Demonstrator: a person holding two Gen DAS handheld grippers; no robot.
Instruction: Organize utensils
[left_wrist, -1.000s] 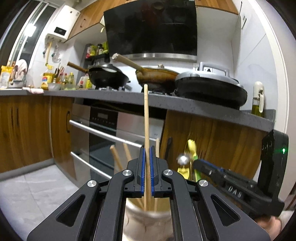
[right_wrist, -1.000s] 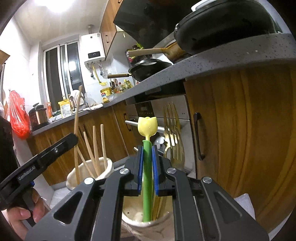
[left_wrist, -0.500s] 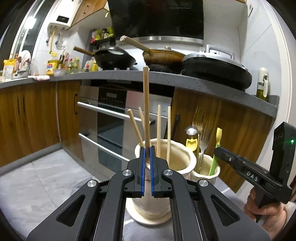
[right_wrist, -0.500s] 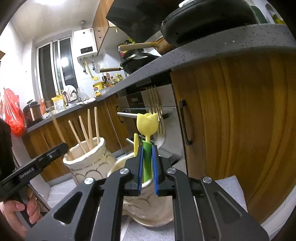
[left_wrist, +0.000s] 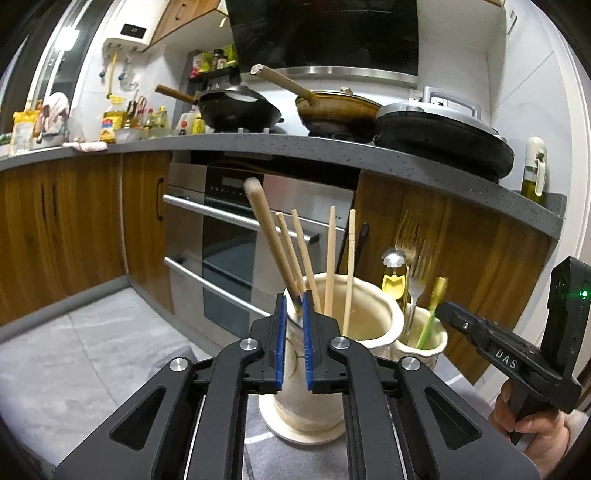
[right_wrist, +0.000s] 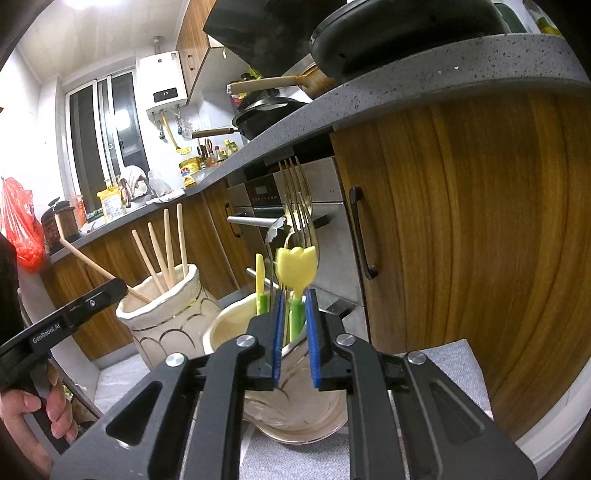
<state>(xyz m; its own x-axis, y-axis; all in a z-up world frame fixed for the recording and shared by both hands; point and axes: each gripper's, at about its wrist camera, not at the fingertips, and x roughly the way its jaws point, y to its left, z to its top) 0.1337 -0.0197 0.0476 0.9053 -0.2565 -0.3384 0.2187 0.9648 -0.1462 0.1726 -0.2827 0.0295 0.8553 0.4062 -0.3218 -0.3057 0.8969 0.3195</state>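
The long wooden stick (left_wrist: 269, 240) has just been let go by the left gripper (left_wrist: 293, 345), whose jaws are now parted a little with nothing held. The stick is seen leaning in the big pot (left_wrist: 369, 306) with the chopsticks (left_wrist: 330, 258). The green stick with the yellow tulip top (right_wrist: 296, 264) has been dropped by the right gripper (right_wrist: 295, 339) too, its jaws slightly apart, and it is left in the small pot (right_wrist: 229, 328) beside the forks (right_wrist: 295, 199). Both items look put away. The pot bottoms are hidden, and the tulip is blurred

Chopsticks jar (left_wrist: 373, 325) left of fork jar (left_wrist: 424, 341)
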